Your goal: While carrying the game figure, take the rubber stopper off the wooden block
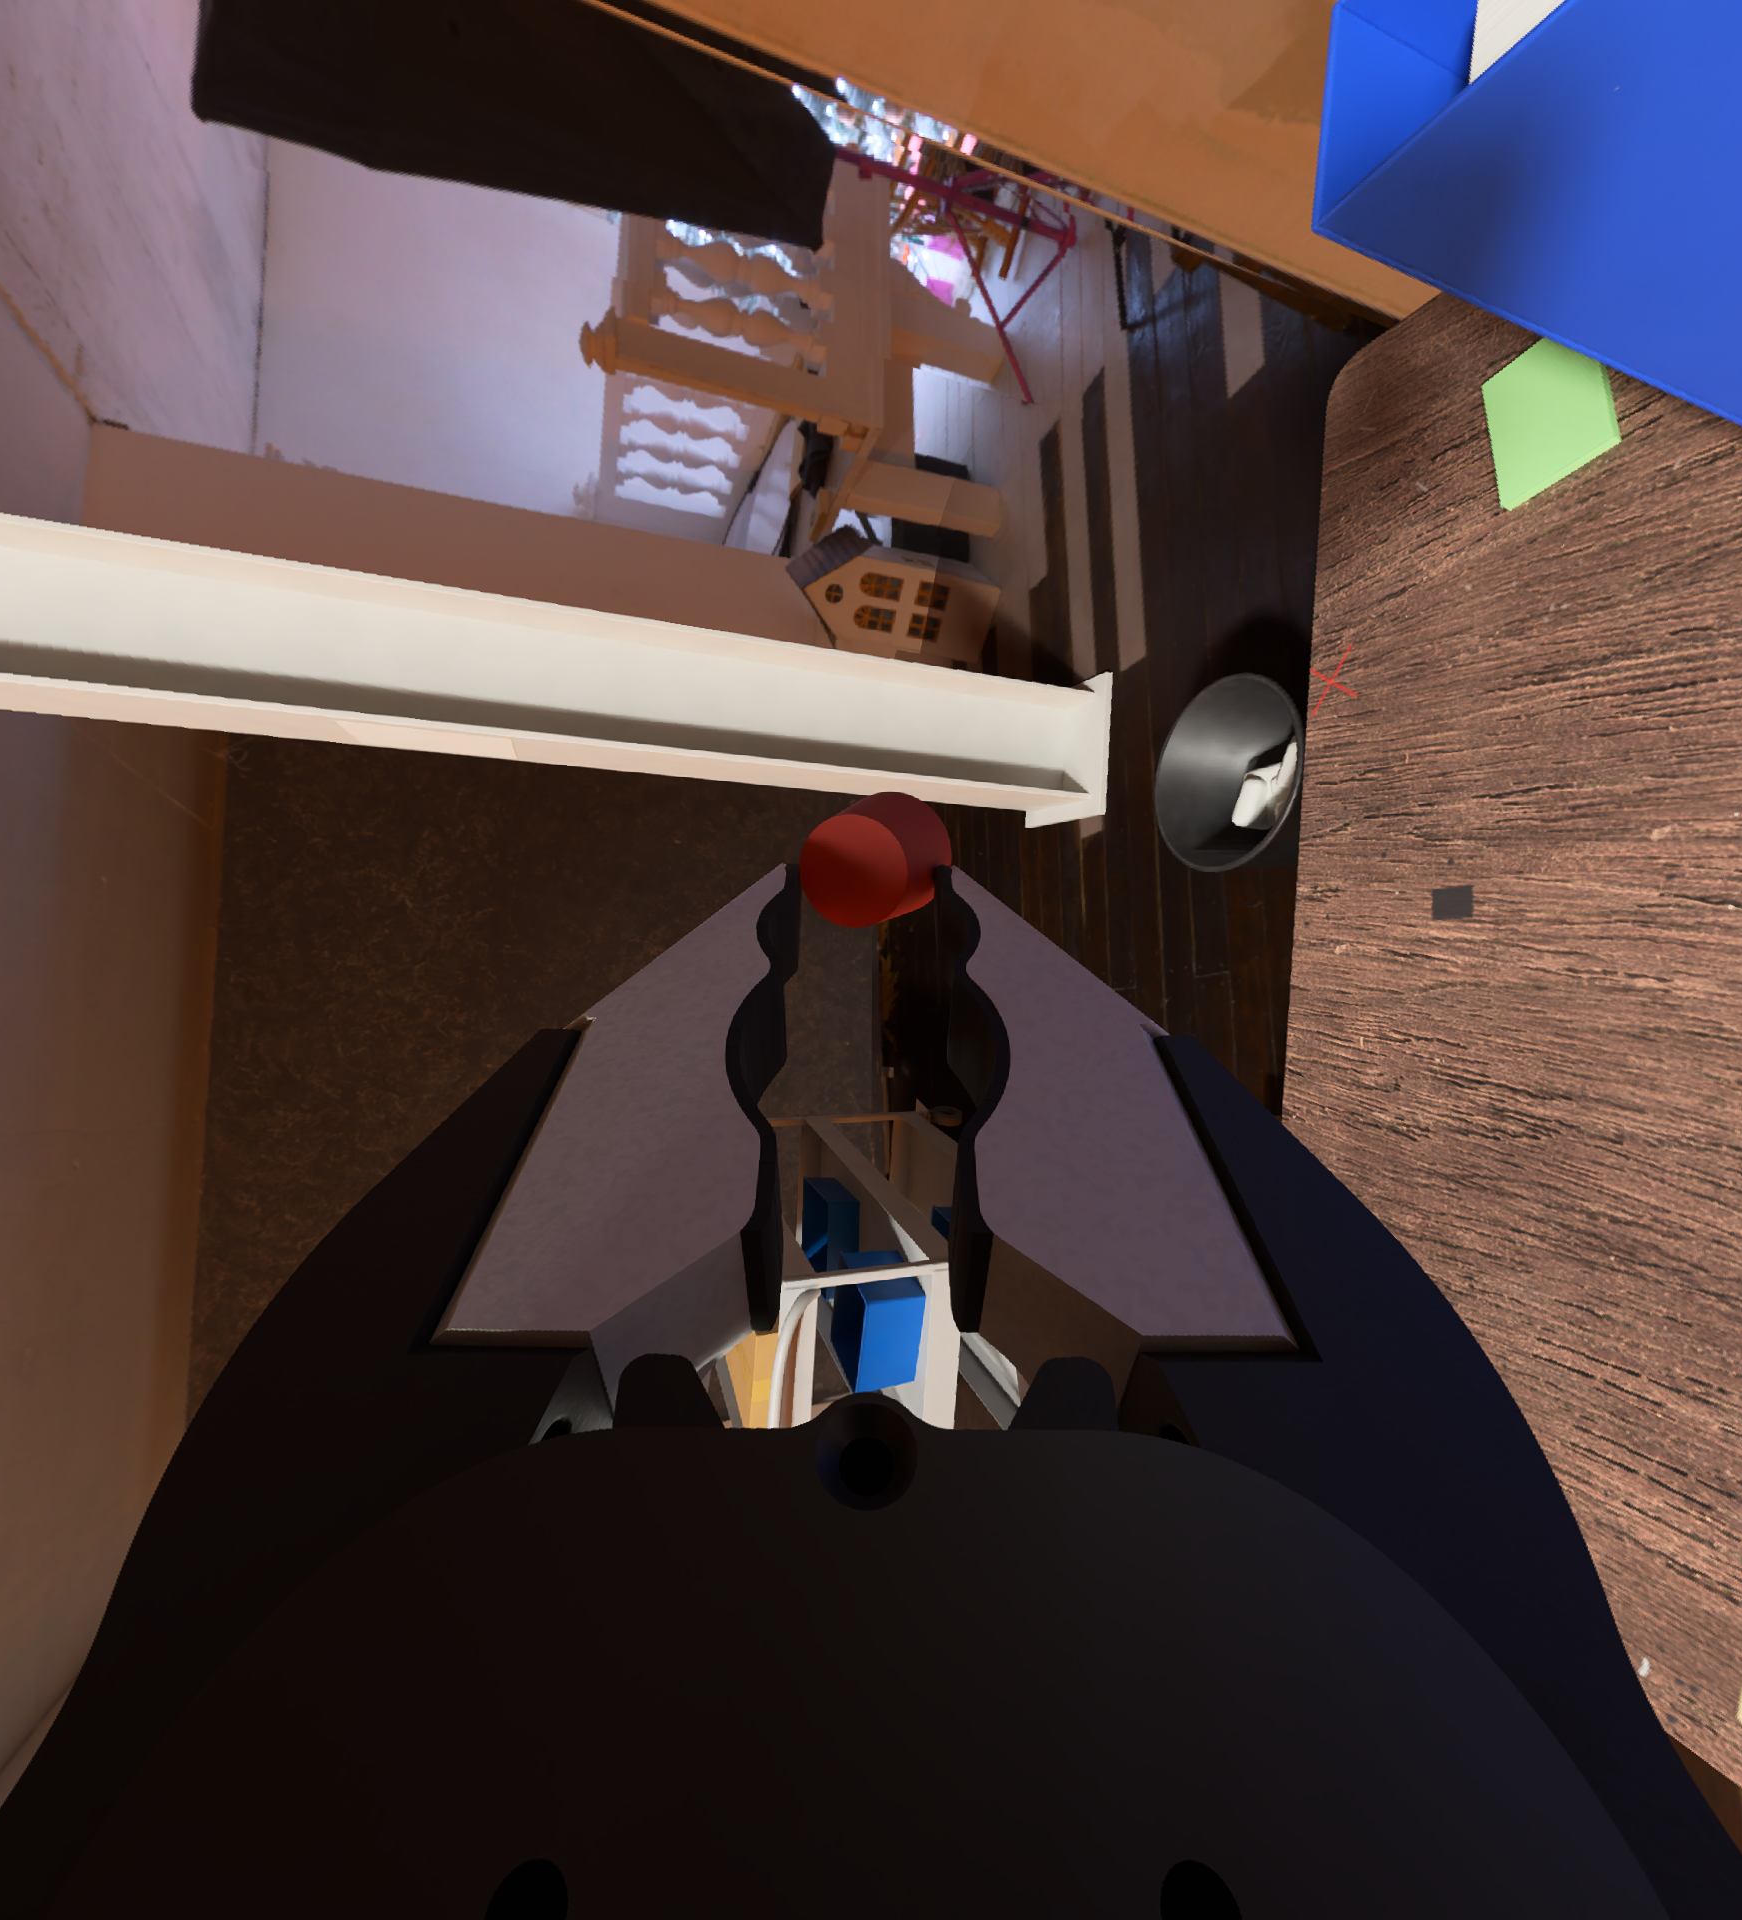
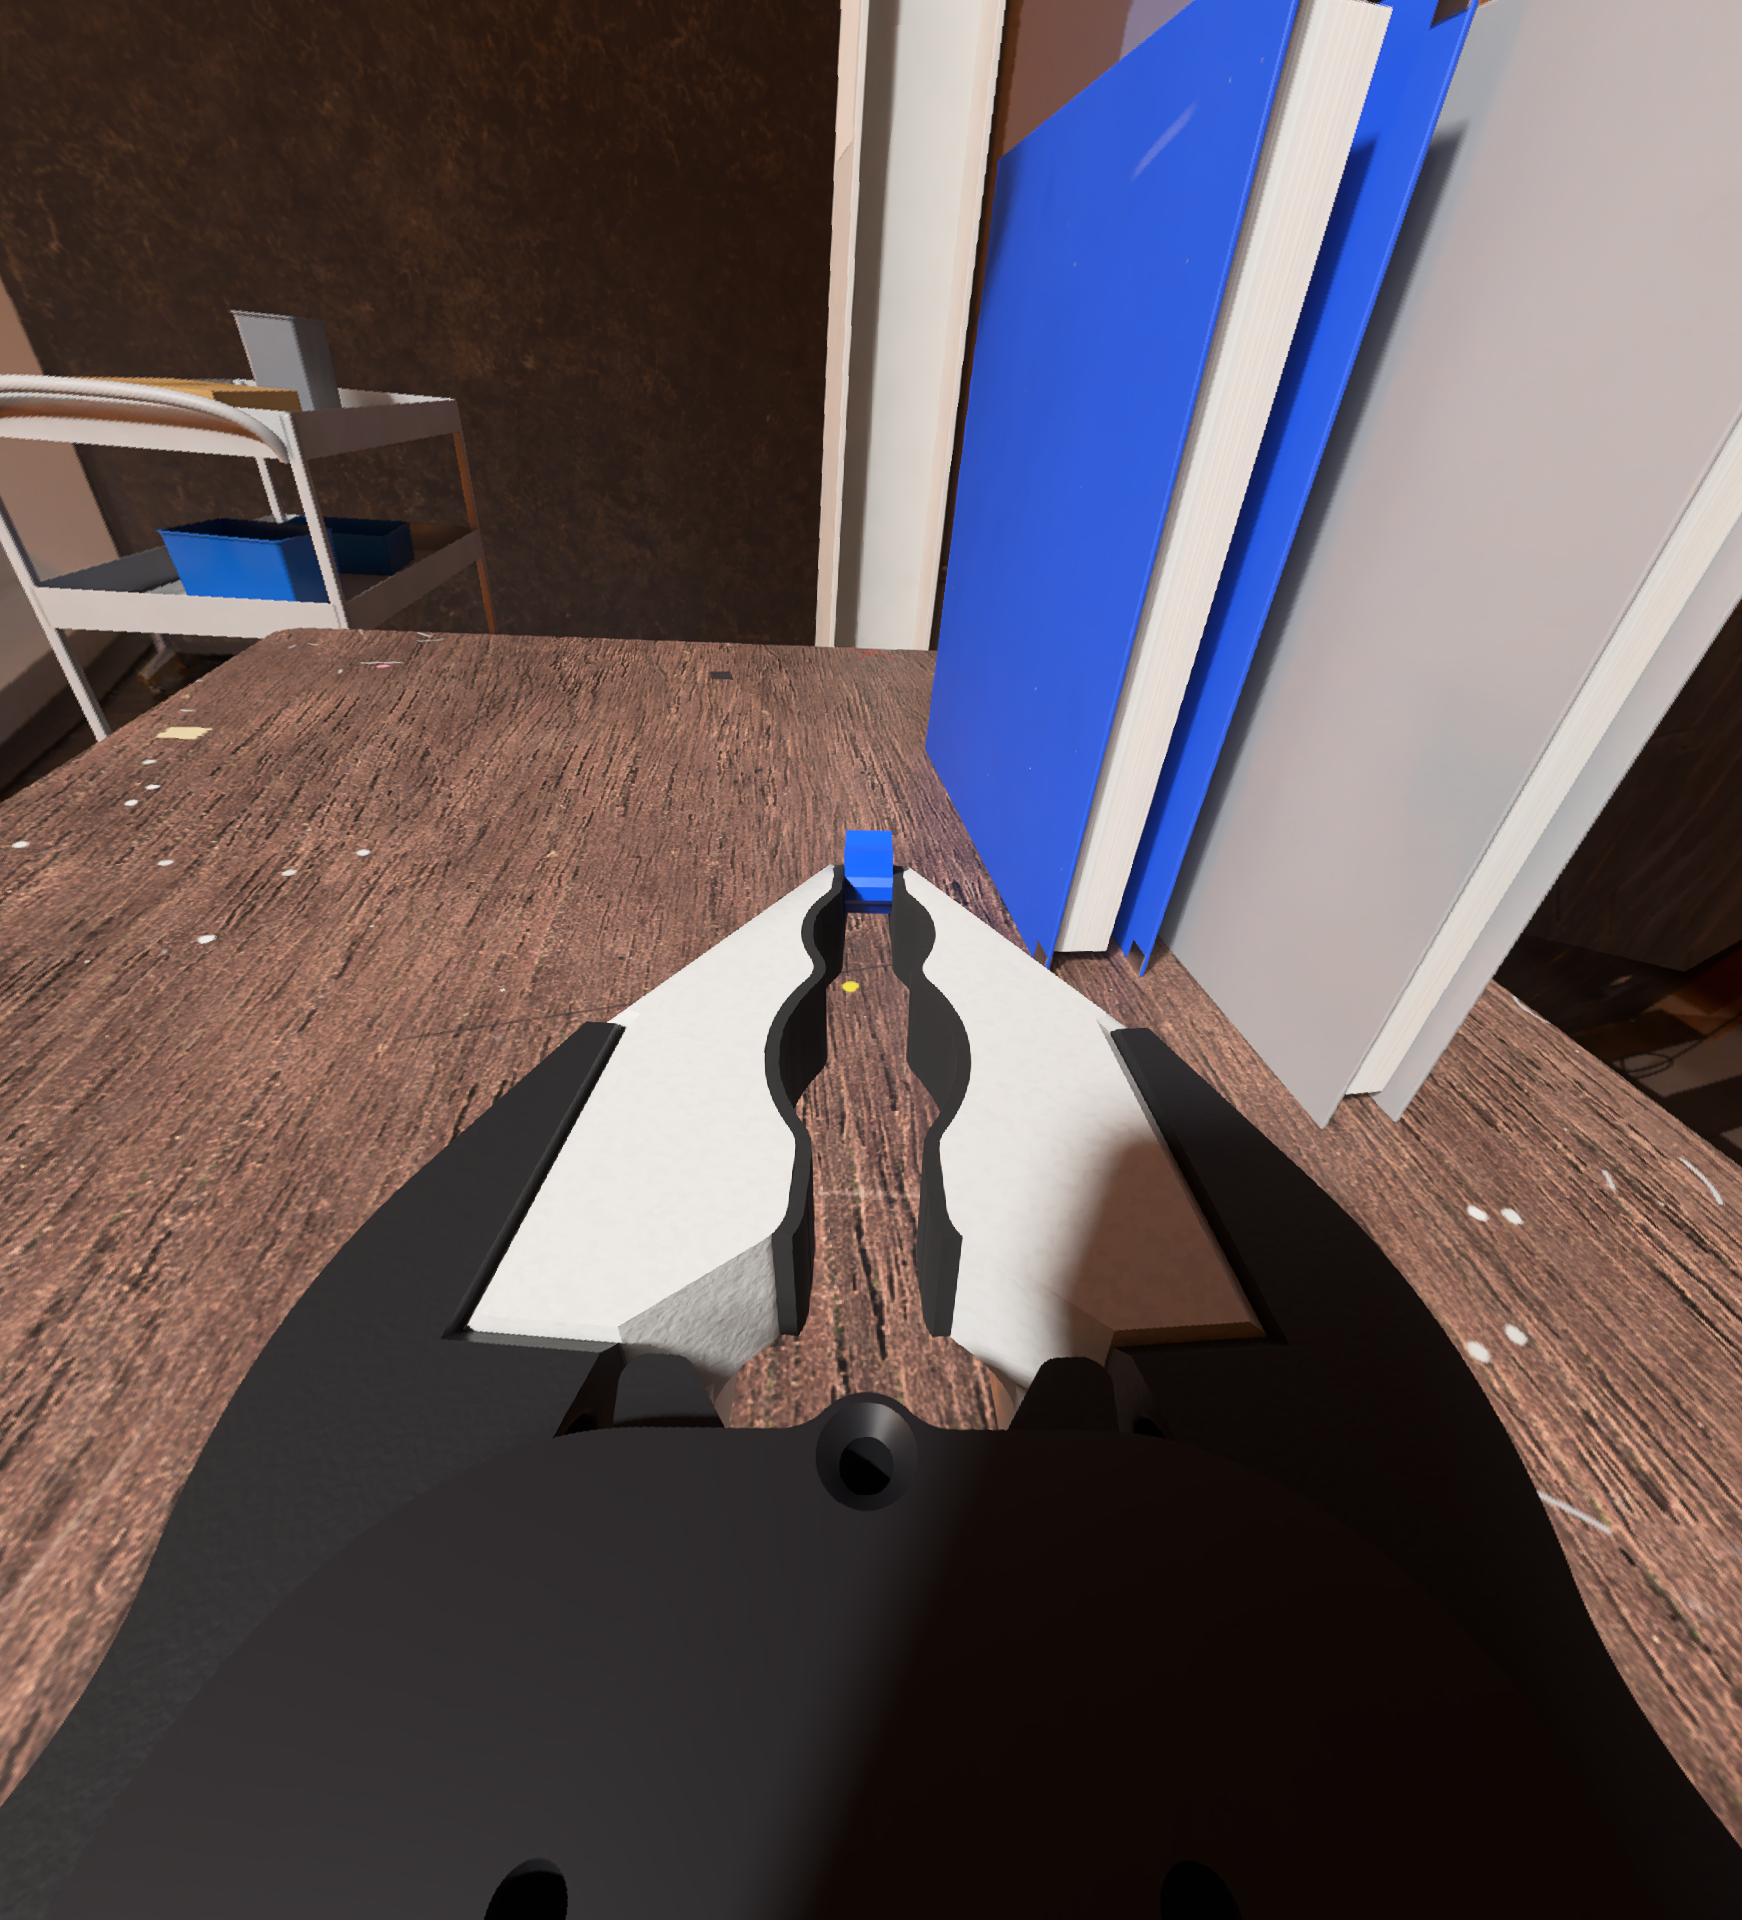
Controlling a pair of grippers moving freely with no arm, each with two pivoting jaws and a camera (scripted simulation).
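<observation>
In the left wrist view my left gripper is shut on a red rubber stopper, a short cylinder held at the fingertips in the air, off to the side of the wooden table. The view is rolled, so the table stands along the right. In the right wrist view my right gripper is shut on a small blue game figure, held at the fingertips just above the table. No wooden block shows in either view.
Blue books and a grey book stand upright on the table, close right of the right gripper. A white cart stands beyond the far left edge. A black bin sits off the table. A green note lies flat.
</observation>
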